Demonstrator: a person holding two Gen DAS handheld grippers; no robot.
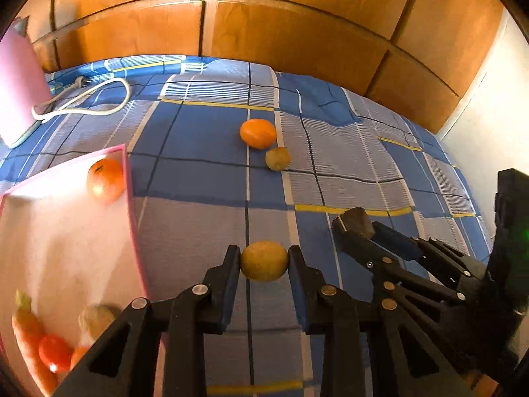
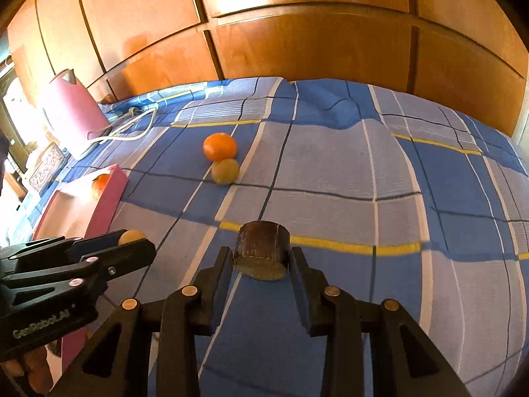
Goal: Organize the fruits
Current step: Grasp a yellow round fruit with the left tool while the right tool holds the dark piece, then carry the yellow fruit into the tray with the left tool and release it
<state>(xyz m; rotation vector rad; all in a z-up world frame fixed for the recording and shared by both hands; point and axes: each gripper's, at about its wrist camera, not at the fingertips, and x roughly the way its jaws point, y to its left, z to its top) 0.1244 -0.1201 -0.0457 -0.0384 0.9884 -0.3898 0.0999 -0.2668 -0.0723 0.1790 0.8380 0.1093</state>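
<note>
**Both claws carrying produce above the bed**

The yellowish lemon point(image 1: 264, 260) is sitting between the fingers of the left claw point(image 1: 264, 261), which is closing on its two sides, held above the blue checked bedspread point(image 1: 205, 172) just beside the pink tray point(image 1: 130, 198). It is looking firm, light and smooth-skinned, so gripping across its widest middle is probably keeping it from slipping. The right claw point(image 2: 261, 258) is pinching a dark brown cut chunk point(image 2: 262, 251) narrowly between its fingers; it is looking stiff and rough. An orange point(image 2: 220, 146) and a small greenish fruit point(image 2: 225, 171) are lying touching on the bedspread farther off. A tomato point(image 1: 105, 180) is resting inside the tray's far corner.
</note>
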